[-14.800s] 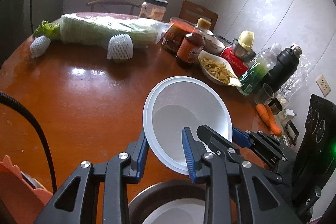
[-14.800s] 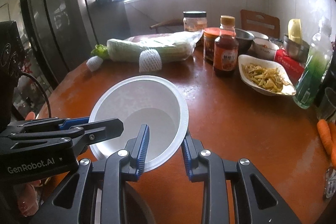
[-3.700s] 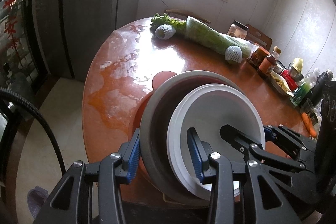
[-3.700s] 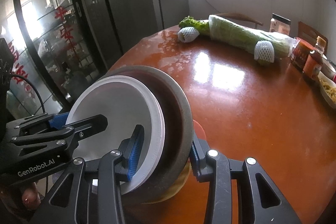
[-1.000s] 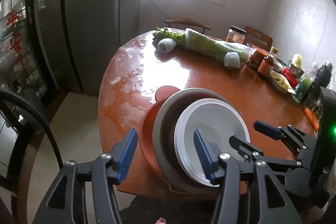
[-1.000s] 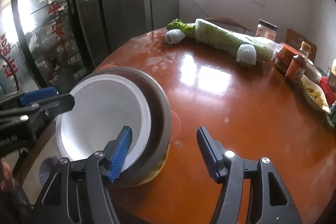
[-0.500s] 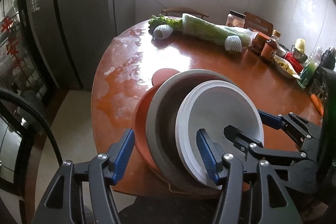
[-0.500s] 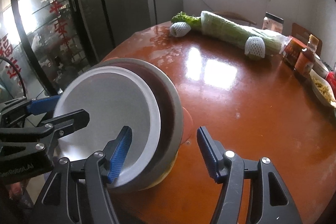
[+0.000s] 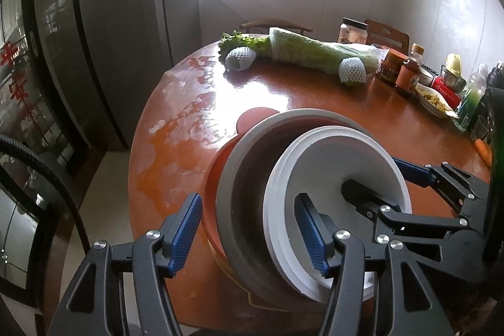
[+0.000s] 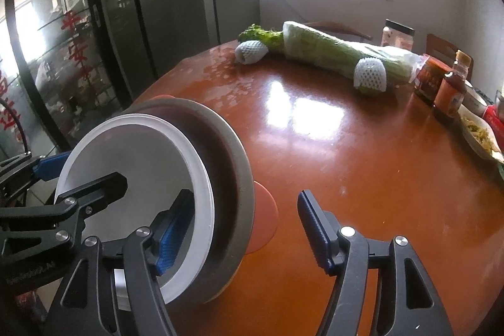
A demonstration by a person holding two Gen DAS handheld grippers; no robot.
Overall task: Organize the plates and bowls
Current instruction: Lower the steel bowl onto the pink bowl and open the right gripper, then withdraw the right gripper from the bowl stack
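Since a second ago both views have closed in a little on the nested stack, which sits as before at the near rim of the round table: a white bowl inside a grey bowl, on an orange plate whose round tab points toward the table's middle. That stack hangs close to the edge, with floor visible below on the left. Beyond it the glossy wood is open as far as the wrapped cabbage and two net-sleeved fruits at the far side, and the bottles, jar and food dish crowd the far right rim. Left gripper has its jaws spread wide, one blue pad outside the stack and the other in front of the white bowl; contact cannot be judged. Right gripper is likewise wide, its left pad in front of the white bowl and its right pad over bare table, gripping nothing.
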